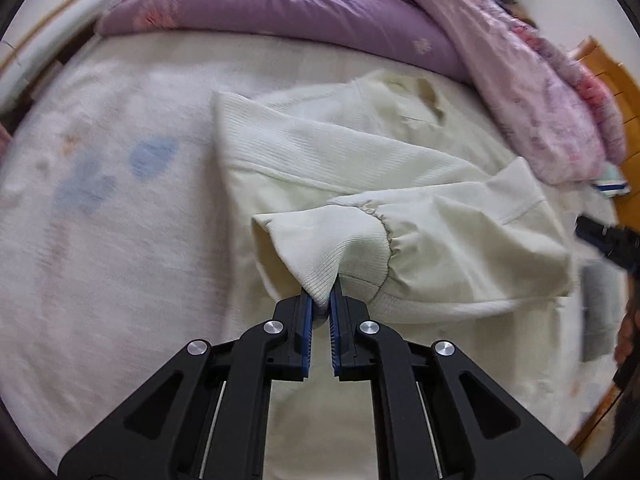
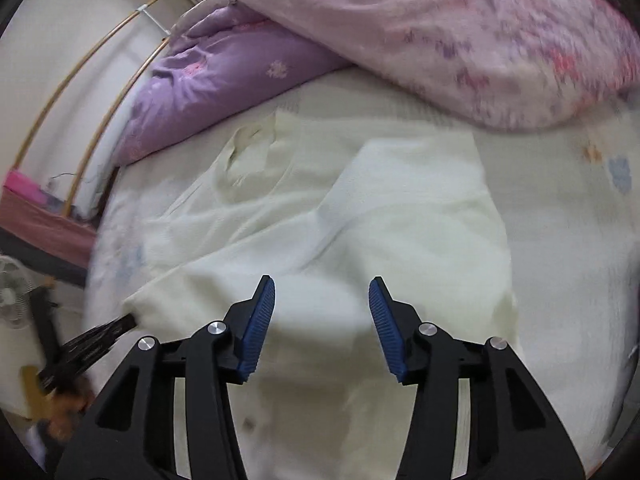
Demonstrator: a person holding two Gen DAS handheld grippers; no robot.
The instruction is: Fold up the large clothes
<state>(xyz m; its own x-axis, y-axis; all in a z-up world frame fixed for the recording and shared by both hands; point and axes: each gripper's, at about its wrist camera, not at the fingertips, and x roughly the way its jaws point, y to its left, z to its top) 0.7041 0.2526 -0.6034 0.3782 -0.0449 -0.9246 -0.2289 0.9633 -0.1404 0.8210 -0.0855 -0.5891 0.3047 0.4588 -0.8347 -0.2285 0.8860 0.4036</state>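
A cream jacket [image 1: 360, 152] lies spread on the bed, collar toward the purple quilt. My left gripper [image 1: 321, 304] is shut on the ribbed cuff [image 1: 340, 248] of a sleeve, which is drawn across the jacket's body. In the right wrist view the same jacket [image 2: 360, 208] fills the middle. My right gripper [image 2: 322, 300] is open and empty, hovering just above the jacket's lower part. The left gripper [image 2: 120, 326] shows there at the left, holding the cream fabric's edge.
A purple quilt [image 1: 280, 4] and a pink floral quilt [image 1: 532, 80] are piled at the bed's far side. The white patterned sheet [image 1: 100, 208] covers the bed. A wooden piece [image 1: 612, 76] stands at the right edge. A fan [image 2: 12, 292] stands beyond the bed's left side.
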